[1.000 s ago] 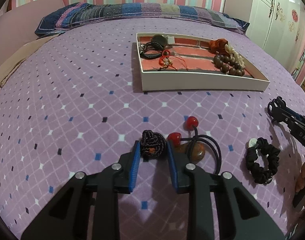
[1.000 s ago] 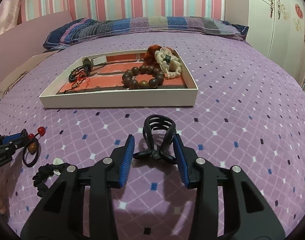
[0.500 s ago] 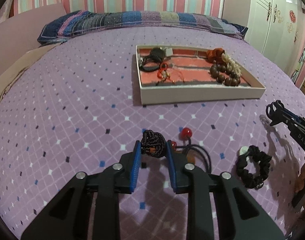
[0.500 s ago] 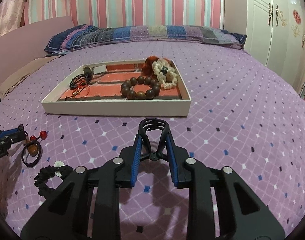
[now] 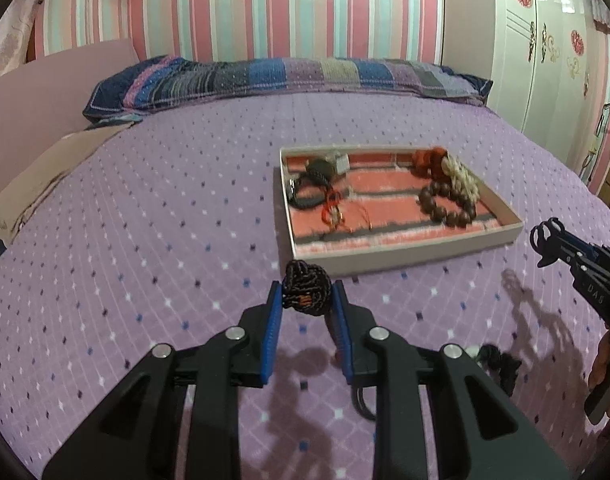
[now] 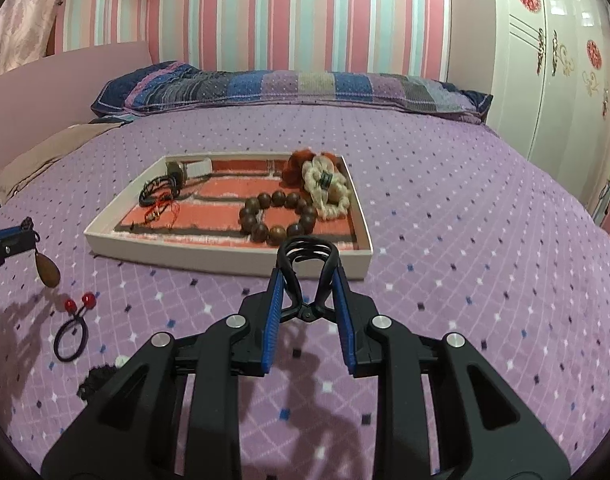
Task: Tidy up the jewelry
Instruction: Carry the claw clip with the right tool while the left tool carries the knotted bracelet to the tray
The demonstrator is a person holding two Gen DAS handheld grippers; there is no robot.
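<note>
Knot [image 5: 307, 293] pinched between left jaws, clip [image 6: 307, 270] between right jaws

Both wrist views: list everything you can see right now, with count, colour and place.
tray: one, white walls, red lining, mid-bed
wooden bead bracelet: one, brown, tray right side
cream bead bracelet: one, tray far right corner
orange piece: one, behind the cream bracelet
black cord bracelet: one, tray left side
red string: one, beside the cord bracelet
knot pendant: one, black, brown drop hanging below, in left tool
claw hair clip: one, black, in right tool
hair tie: one, black with two red beads, on bedspread
scrunchie: one, black, on bedspread
pillow: one, patchwork blue-purple, at bed head
wardrobe: one, white, right
left tool: shut on pendant
right tool: shut on clip
hand: one, holding right tool
</note>
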